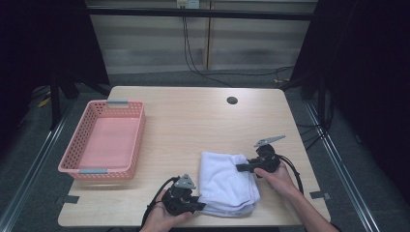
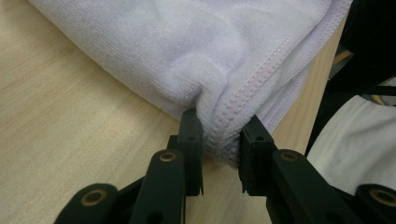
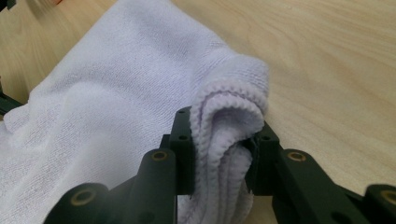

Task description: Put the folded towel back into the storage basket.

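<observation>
- Pink basket (image 1: 72, 159): at the left of the table (image 1: 193, 121), open side up and empty as far as we can see; it sits well apart from the cloth, with bare wood between them
- Left gripper (image 1: 196, 207): at the near-left corner of the white towel (image 1: 227, 181), jaws clamped on it; in the left gripper view the pads (image 2: 192, 140) pinch the stitched hem of the towel (image 2: 196, 51), and the layers bunch between them
- White towel: folded, lying on the near right part of the table, its near edge close to the table's front edge
- Right gripper (image 1: 240, 167): at the far-right corner of the towel, jaws pressed shut on a thick roll of folded layers, as the right gripper view shows at its pads (image 3: 183, 140) with the towel (image 3: 102, 102) spreading away behind
- Step in hand, as we judge it: both corners are taken and a lift or carry comes next; we keep both grips firm and raise the two hands together and level, so no layer slips out of the thicker right-hand bundle
- Edges: the left grip sits just beside the table's front edge, so we lift up and away from it and do not drag the cloth
- Open room: the middle and far half of the table lie free, apart from a small dark hole (image 1: 232, 100) near the far edge; we see a clear path leftward to the basket
</observation>
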A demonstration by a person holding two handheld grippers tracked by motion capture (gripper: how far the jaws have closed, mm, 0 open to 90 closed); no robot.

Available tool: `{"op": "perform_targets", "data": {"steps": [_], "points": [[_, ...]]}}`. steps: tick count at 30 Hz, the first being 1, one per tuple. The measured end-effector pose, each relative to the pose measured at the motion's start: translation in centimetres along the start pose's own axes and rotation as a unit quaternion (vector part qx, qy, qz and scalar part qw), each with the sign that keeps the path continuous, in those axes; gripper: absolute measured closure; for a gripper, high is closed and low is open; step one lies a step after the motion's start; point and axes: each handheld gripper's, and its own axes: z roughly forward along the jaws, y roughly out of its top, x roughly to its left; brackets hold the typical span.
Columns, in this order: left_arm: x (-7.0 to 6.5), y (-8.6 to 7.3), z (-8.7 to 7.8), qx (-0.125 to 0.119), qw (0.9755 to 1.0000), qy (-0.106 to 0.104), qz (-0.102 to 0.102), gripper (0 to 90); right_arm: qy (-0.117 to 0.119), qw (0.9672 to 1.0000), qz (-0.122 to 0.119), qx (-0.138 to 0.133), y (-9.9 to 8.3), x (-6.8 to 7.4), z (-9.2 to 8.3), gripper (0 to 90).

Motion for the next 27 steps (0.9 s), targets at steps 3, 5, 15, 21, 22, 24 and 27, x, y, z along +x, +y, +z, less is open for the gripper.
{"op": "perform_targets", "data": {"steps": [3, 5, 15, 21, 22, 24, 27], "points": [[0.1, 0.0, -0.2, -0.008, 0.9999, -0.012, 0.000, 74.1, 0.001, 1.0000, 0.000, -0.005, 0.2, 0.2, -0.3, 69.5], [0.1, 0.0, -0.4, -0.013, 0.9998, -0.015, -0.001, 74.3, 0.003, 0.9999, 0.001, -0.010, 0.4, 0.1, -0.5, 69.6], [0.2, 0.5, -1.5, -0.052, 0.9984, -0.019, -0.009, 74.7, 0.003, 0.9995, -0.003, -0.032, 1.6, 0.3, -1.2, 69.8], [0.2, 1.5, -1.8, -0.061, 0.9979, -0.019, -0.006, 74.9, 0.000, 0.9989, -0.005, -0.047, 2.3, 0.2, -2.0, 69.7], [0.2, 1.7, -1.9, -0.062, 0.9979, -0.017, -0.003, 74.9, 0.002, 0.9988, -0.004, -0.050, 2.4, 0.1, -2.2, 69.8], [0.3, 2.0, -2.0, -0.061, 0.9980, -0.019, 0.000, 74.9, 0.002, 0.9986, -0.002, -0.053, 2.5, 0.1, -2.6, 69.8], [0.5, 2.4, -2.3, -0.063, 0.9978, -0.021, 0.006, 74.9, 0.001, 0.9985, -0.006, -0.054, 2.7, 0.1, -2.9, 69.7]]}}
